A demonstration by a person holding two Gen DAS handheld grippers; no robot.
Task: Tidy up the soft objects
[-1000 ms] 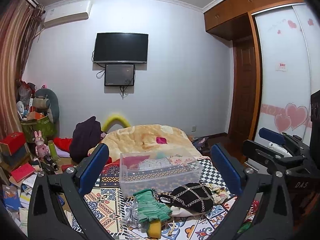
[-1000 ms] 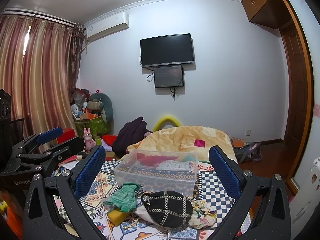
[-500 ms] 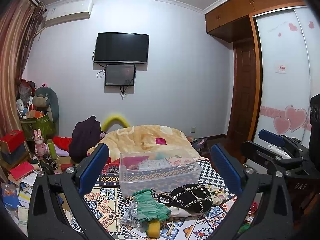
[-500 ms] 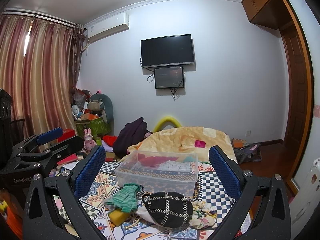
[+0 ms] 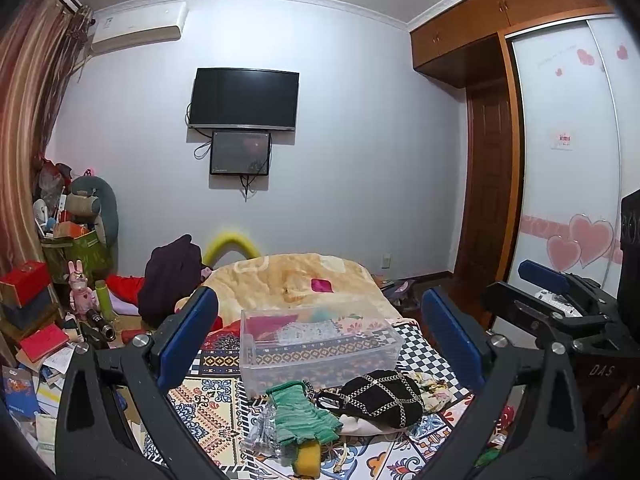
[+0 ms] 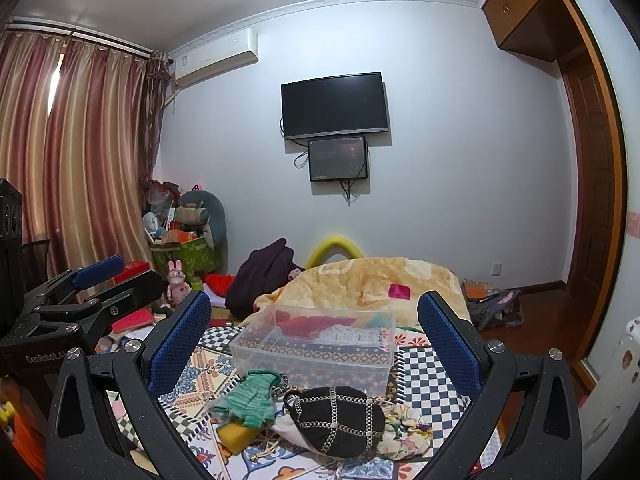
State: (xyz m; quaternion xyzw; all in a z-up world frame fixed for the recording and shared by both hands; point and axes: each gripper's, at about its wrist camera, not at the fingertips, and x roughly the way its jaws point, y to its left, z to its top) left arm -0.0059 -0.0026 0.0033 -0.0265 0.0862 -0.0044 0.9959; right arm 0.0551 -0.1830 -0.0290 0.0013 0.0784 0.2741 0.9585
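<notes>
A clear plastic box (image 5: 320, 346) (image 6: 316, 350) stands on a patterned cloth and holds some red and pale fabric. In front of it lie a green knitted glove (image 5: 302, 416) (image 6: 250, 398), a black chained pouch (image 5: 380, 398) (image 6: 340, 420), a yellow sponge (image 5: 306, 458) (image 6: 236, 434) and a floral cloth (image 6: 402, 426). My left gripper (image 5: 320, 334) and my right gripper (image 6: 314, 334) are both open and empty, held above and short of the pile. Each shows at the edge of the other's view.
An orange blanket (image 5: 296, 280) covers the bed behind the box. A dark garment (image 5: 172, 276) lies at its left. Boxes, books and toys (image 5: 48, 320) crowd the left floor. A wardrobe (image 5: 568, 184) stands at the right, with a TV (image 5: 244, 100) on the far wall.
Both views have tilted slightly upward, so the box and the pile sit a little lower in frame. Both grippers stay open and nothing has been picked up.
</notes>
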